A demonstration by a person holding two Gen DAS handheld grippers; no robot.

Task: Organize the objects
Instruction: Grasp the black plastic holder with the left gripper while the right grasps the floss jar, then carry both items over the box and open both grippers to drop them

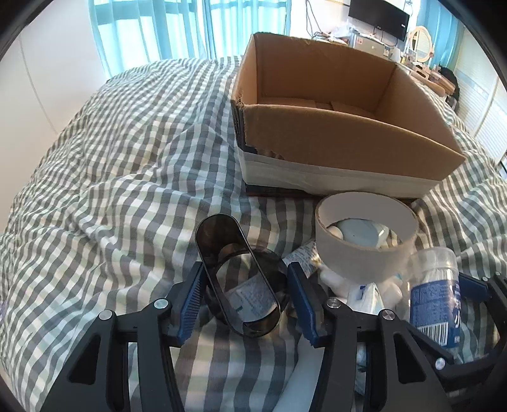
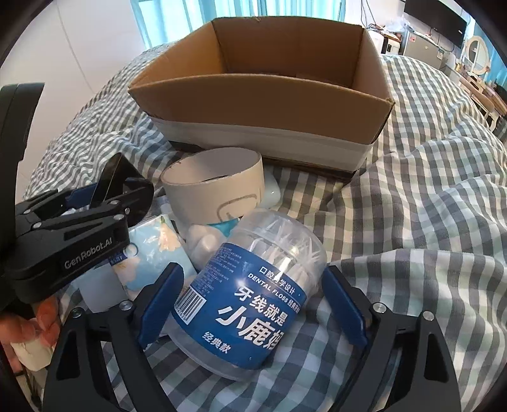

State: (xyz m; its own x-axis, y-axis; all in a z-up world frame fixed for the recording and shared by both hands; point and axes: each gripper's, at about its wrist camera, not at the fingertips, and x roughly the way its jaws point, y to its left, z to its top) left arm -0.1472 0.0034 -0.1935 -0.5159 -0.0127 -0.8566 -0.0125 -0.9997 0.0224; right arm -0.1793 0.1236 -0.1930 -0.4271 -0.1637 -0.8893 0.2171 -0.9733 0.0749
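In front of the cardboard box, our left gripper brackets the dark plastic holder, pads not quite touching. Our right gripper straddles the dental floss jar, its left pad touching, its right apart.

Checked duvet, turquoise curtains, wall-mounted screen, oval mirror.

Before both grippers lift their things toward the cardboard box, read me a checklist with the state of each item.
1. Left gripper straddles the dark smoked-plastic oval holder: ok.
2. Left pads pressing the holder: cannot tell, a gap shows on the right side.
3. Right gripper straddles the clear dental floss jar with a blue label: ok.
4. Right pads pressing the jar: not ok, gaps show.
5. Open brown cardboard box has room: ok.
6. White cardboard ring clear of both grippers: ok.
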